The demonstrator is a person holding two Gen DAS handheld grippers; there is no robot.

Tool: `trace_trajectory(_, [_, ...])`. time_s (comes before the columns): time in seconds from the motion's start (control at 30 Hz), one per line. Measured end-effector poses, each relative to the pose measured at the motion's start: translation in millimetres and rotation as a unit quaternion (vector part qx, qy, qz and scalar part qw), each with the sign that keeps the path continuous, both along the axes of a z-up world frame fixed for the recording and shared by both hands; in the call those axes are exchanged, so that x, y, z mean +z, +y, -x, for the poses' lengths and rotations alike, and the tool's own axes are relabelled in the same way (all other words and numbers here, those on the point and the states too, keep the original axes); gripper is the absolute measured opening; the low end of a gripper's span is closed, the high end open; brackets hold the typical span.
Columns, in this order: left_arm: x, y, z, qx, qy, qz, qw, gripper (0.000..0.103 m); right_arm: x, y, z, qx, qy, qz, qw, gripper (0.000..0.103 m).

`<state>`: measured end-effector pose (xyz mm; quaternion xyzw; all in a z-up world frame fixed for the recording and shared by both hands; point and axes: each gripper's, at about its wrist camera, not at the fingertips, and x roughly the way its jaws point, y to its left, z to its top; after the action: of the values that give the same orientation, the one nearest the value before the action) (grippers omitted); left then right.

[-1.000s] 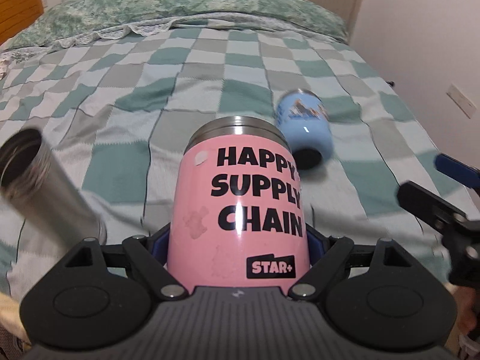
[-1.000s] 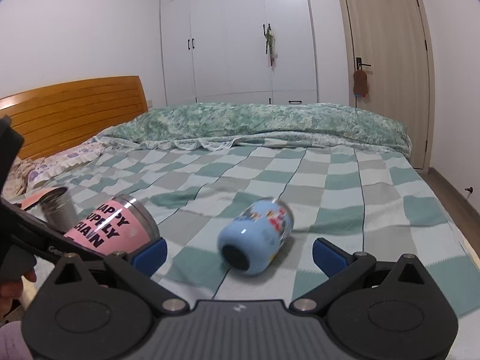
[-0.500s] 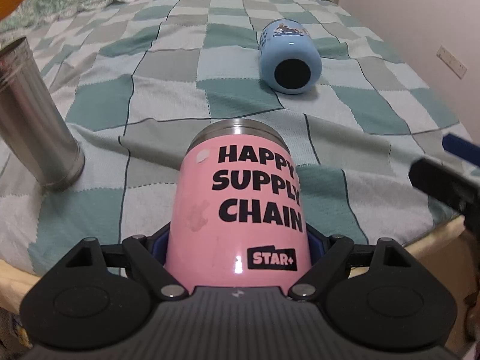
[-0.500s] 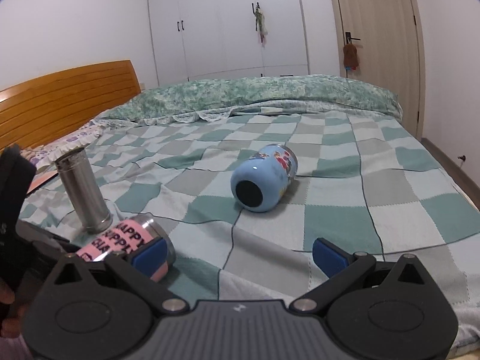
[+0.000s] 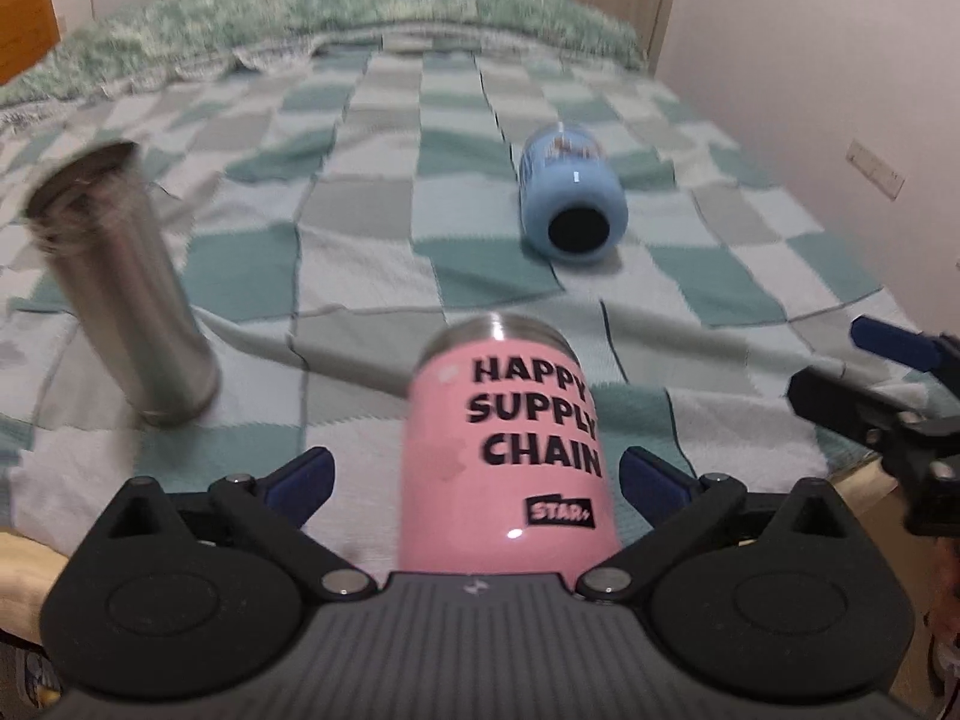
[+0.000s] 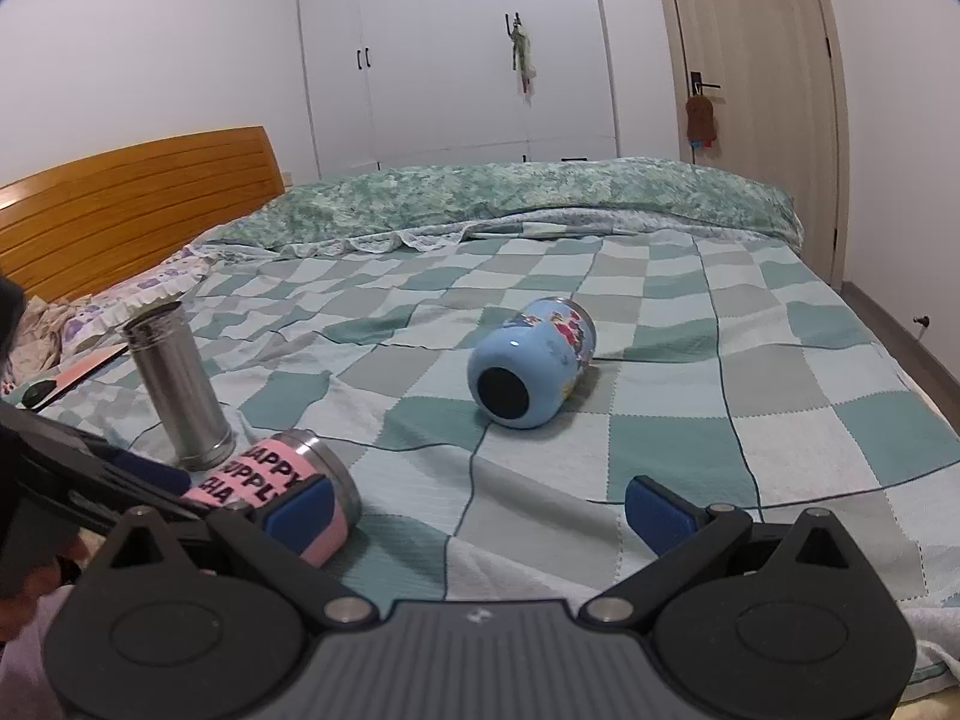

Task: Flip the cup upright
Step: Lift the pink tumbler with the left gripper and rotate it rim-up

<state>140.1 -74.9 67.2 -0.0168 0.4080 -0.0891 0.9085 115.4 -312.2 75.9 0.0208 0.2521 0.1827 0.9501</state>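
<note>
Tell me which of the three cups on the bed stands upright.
The plain steel cup, standing mouth up; the pink cup and the blue cup both lie on their sides.

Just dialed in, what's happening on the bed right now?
The left gripper is open, its jaws either side of the pink cup and apart from it; seen from the right wrist, that cup is tilted over, not upright. The right gripper is open and empty near the bed's edge. A blue cup lies on its side on the checked blanket, and a steel flask stands upright.
</note>
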Motion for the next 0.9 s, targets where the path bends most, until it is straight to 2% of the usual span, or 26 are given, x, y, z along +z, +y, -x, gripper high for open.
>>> trace_trajectory(0.17, [16.2, 27.9, 24.0, 0.004, -0.037, 0.015, 0.9992, 0.103, 4.1, 19.0, 2.2, 0.010, -0.001, 0.007, 1.000, 0.103])
trace_trajectory(0.3, [15.1, 55.1, 37.4, 0.019, -0.066, 0.018, 0.9975, 0.103, 3.8, 39.9, 1.1, 0.017, 0.004, 0.016, 1.000, 0.103])
trace_trajectory(0.63, [-9.0, 135.4, 52.7, 0.089, -0.076, 0.040, 0.9923, 0.103, 1.7, 90.1, -9.5, 0.024, 0.036, 0.033, 0.998, 0.103])
trace_trajectory(0.9, [-20.8, 173.7, 43.3, 0.111, -0.072, 0.045, 0.9901, 0.103, -6.7, 122.6, -38.1, 0.020, 0.114, 0.011, 0.993, 0.103])
